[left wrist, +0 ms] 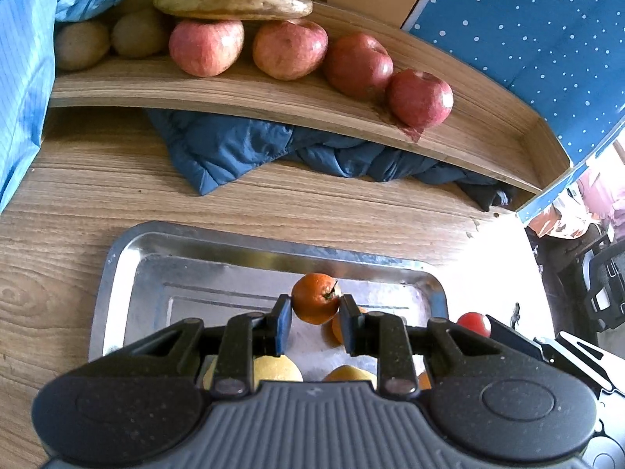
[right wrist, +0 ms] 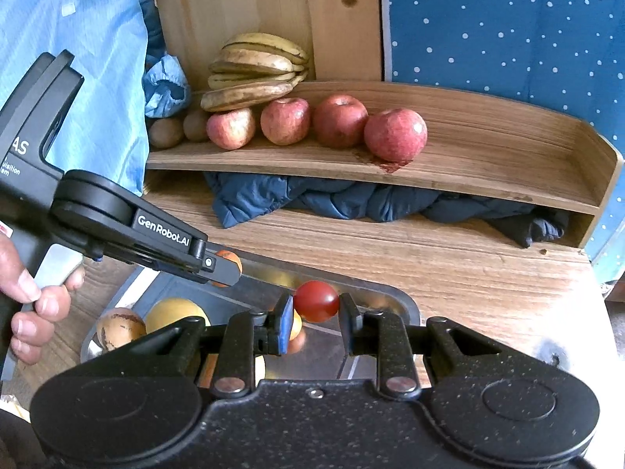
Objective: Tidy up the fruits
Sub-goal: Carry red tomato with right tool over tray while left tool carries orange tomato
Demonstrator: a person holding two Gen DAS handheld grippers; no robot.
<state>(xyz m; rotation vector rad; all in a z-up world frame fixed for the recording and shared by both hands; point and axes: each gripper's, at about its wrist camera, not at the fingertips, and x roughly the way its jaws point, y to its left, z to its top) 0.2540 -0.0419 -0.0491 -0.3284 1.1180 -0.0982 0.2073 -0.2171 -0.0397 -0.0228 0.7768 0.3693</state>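
My left gripper (left wrist: 315, 303) is shut on an orange tangerine (left wrist: 315, 298), held above the steel tray (left wrist: 121, 273). My right gripper (right wrist: 316, 305) is shut on a small red tomato (right wrist: 316, 301), held over the tray's right end (right wrist: 402, 303). The tomato also shows in the left wrist view (left wrist: 474, 323). More tangerines and yellow fruits (left wrist: 277, 367) lie in the tray below. On the wooden shelf (right wrist: 488, 164) stand several red apples (right wrist: 395, 135), kiwis (right wrist: 166, 131) and bananas (right wrist: 258, 70).
A dark blue jacket (right wrist: 351, 199) is stuffed under the shelf. A blue dotted cloth (right wrist: 508, 27) hangs behind. A person in light blue (right wrist: 78, 58) stands at the left. The wooden table (right wrist: 468, 273) ends at the right.
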